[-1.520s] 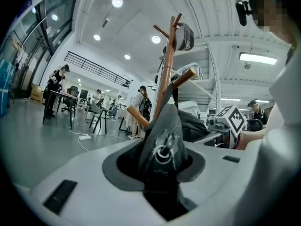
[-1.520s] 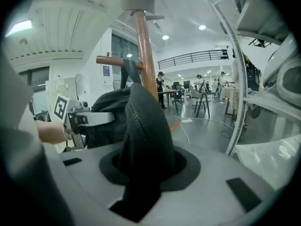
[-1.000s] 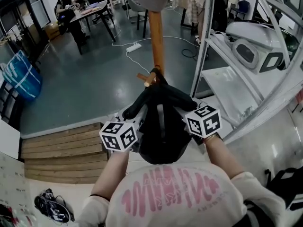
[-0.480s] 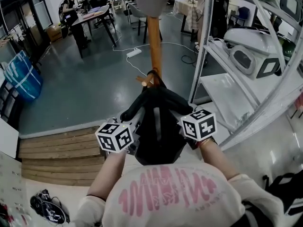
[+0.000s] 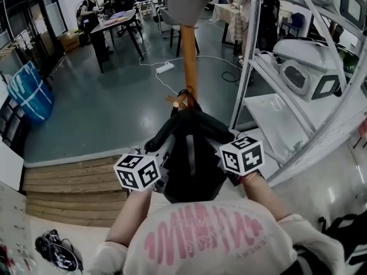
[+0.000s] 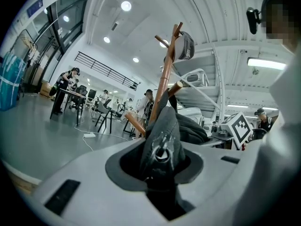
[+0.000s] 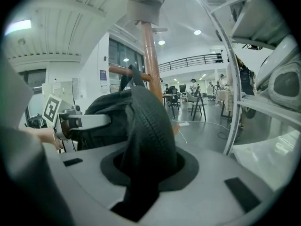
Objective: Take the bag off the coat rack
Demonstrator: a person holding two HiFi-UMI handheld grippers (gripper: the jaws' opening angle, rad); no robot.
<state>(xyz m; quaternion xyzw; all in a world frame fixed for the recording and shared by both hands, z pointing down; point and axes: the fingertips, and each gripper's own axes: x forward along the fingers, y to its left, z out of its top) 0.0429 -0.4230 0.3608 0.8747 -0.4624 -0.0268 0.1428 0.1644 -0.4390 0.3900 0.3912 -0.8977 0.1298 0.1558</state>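
Note:
A black bag (image 5: 192, 153) hangs by its strap from a low peg (image 5: 179, 100) of the wooden coat rack (image 5: 189, 67). My left gripper (image 5: 162, 171) is shut on the bag's left side; a fold of black fabric with a zipper (image 6: 162, 138) is pinched between its jaws. On the opposite side my right gripper (image 5: 222, 160) is shut on the bag too, with a thick zippered fold (image 7: 148, 126) filling its jaws. The strap loop still sits over the peg (image 7: 129, 72). A grey cap (image 7: 146, 4) tops the rack.
A metal shelving unit (image 5: 252, 56) stands close on the right, holding a white device (image 5: 304, 62). A wooden pallet (image 5: 74, 193) lies at the lower left. Farther off are a blue bag (image 5: 28, 96), a power strip (image 5: 165, 67) and desks with people (image 5: 109, 22).
Both grippers keep their hold on the bag and have drifted slightly left and down in the head view. The strap stays on the peg.

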